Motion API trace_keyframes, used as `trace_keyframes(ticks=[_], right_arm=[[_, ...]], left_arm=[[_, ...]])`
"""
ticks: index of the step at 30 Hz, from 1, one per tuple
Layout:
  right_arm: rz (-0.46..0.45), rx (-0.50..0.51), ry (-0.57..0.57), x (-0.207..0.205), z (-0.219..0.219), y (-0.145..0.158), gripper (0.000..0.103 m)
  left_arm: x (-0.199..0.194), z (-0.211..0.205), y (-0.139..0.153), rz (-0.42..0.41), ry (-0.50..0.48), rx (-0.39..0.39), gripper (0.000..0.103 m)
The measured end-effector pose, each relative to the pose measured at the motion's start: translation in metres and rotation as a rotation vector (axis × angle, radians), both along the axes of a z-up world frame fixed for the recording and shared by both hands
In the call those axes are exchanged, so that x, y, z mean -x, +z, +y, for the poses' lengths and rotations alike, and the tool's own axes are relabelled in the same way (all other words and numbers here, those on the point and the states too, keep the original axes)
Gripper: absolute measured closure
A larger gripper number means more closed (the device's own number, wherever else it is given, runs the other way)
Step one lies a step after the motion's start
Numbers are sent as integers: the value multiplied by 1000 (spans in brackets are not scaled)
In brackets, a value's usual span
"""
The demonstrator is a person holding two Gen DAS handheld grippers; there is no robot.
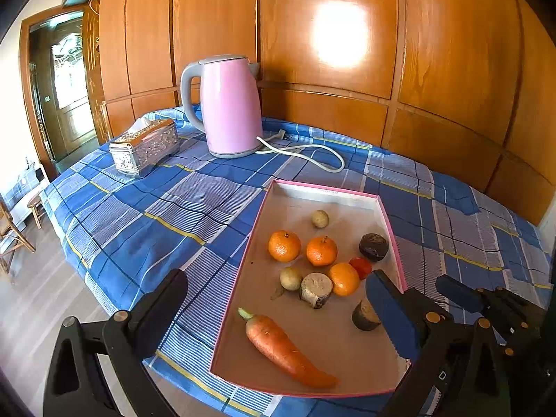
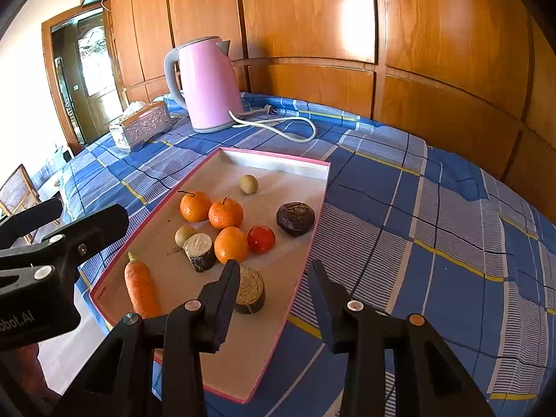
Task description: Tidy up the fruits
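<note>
A pink-rimmed shallow tray (image 1: 326,190) (image 2: 278,160) lies on the checked blue cloth. It holds three mandarins (image 1: 321,251) (image 2: 226,212), a red fruit (image 1: 360,267) (image 2: 261,239), a dark wrinkled fruit (image 1: 373,246) (image 2: 295,219), two small tan fruits (image 1: 319,219) (image 2: 248,184), two cut stubs (image 1: 315,290) (image 2: 199,252) and a carrot (image 1: 285,347) (image 2: 140,285). My left gripper (image 1: 278,279) stands wide open over the tray's near end, holding nothing. My right gripper (image 2: 272,268) is open above the tray's near right rim. The second stub (image 2: 251,290) lies just beside its left finger, untouched.
A pink kettle (image 1: 231,104) (image 2: 208,87) with a white cord (image 1: 312,153) and a silver tissue box (image 1: 146,147) (image 2: 142,127) stand at the back of the table. Wooden panelling rises behind. The table's edge drops to the floor on the left.
</note>
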State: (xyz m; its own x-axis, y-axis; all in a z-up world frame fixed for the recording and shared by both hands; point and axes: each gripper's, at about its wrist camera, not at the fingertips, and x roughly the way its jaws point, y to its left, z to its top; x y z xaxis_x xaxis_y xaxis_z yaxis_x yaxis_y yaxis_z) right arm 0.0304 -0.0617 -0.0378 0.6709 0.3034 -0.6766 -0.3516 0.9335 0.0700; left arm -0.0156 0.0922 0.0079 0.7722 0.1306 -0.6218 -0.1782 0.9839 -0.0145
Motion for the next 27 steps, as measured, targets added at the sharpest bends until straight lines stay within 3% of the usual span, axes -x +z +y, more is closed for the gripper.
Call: trace_keyframes(ticks=[27], right_arm=[[-1, 5, 10, 2, 2, 1, 62]], left_arm=[[4, 2, 4, -8, 5, 0, 0]])
